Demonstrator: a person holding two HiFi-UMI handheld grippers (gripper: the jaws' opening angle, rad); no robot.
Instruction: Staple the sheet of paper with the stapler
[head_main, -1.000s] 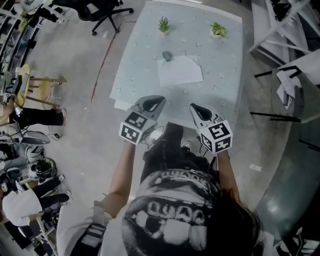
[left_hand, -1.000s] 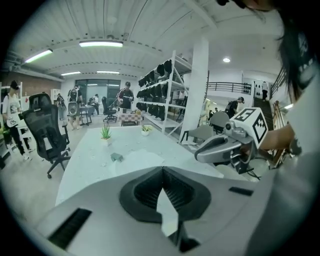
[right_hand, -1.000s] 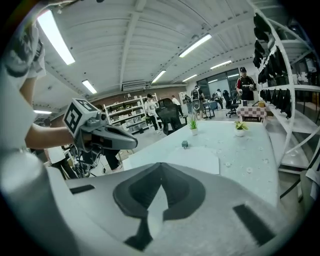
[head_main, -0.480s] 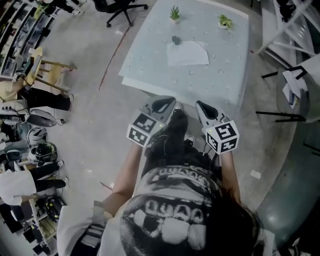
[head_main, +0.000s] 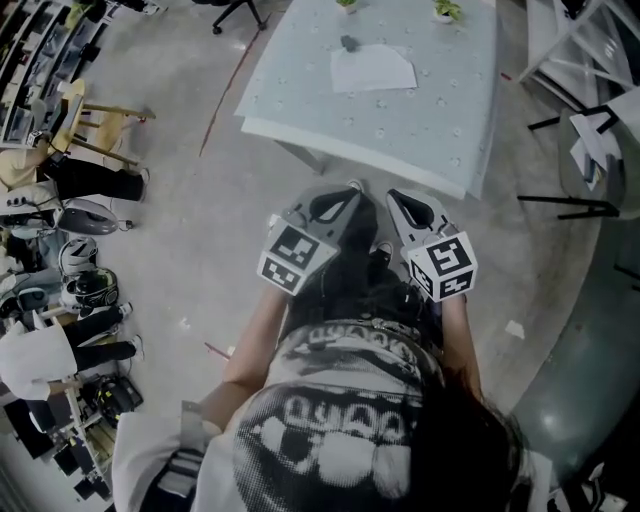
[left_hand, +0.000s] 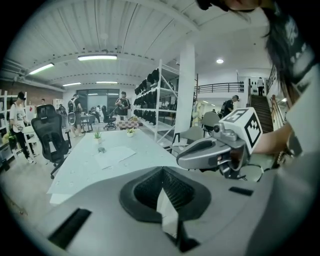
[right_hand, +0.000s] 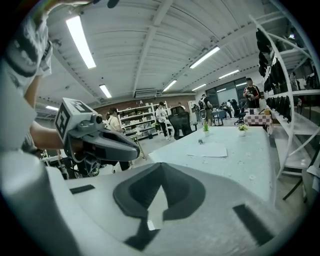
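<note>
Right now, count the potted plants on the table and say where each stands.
2. One potted plant stands at the table's far edge, just beyond the stapler; the other plant stands further right along that edge. Nothing seems to hide more.

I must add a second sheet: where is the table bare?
Bare: the near half of the table, between the sheet of paper and the near edge; also right of the sheet. Crowded: the far end, with stapler and two plants.

- left gripper (head_main: 335, 203), right gripper (head_main: 408, 208): two grippers in all
- table (head_main: 420, 130): one
- sheet of paper (head_main: 372, 68): one
- stapler (head_main: 347, 43): one
- potted plants (left_hand: 97, 134): two
- marker cubes (head_main: 296, 258): two, one per gripper
</note>
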